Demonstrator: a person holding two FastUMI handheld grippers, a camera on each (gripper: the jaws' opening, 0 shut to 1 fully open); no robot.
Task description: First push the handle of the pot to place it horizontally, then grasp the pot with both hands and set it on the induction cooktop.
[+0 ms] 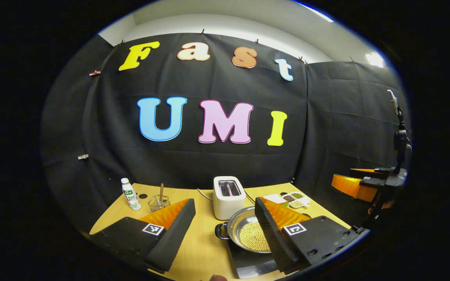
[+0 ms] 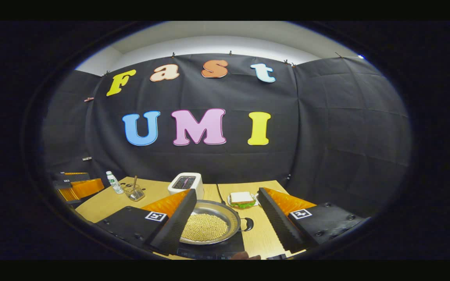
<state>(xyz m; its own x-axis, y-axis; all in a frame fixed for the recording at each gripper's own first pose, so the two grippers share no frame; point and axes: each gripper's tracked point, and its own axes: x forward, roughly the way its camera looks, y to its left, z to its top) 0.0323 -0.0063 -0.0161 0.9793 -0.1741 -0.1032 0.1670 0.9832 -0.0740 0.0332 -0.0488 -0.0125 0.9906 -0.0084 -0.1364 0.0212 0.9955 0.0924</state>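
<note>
Left claw open, fingers spread wide, above pale wooden worktop. Right claw open too, empty. Round steel pot holding yellow beans sits on flat black induction cooktop, apparently placed already (loop handles pointing sideways). Judgement: step is release; back both claws off level, avoid snagging loop handles. White toaster just behind.

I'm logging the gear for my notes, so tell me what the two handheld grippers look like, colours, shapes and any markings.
Both match. The left gripper and the right gripper each have two wedge-shaped fingers of black ribbed foam with bright orange ridged tops. Each finger's black base carries a white square tag printed with a black pattern and a few round screw holes. No cables or sleeves are visible.
</note>
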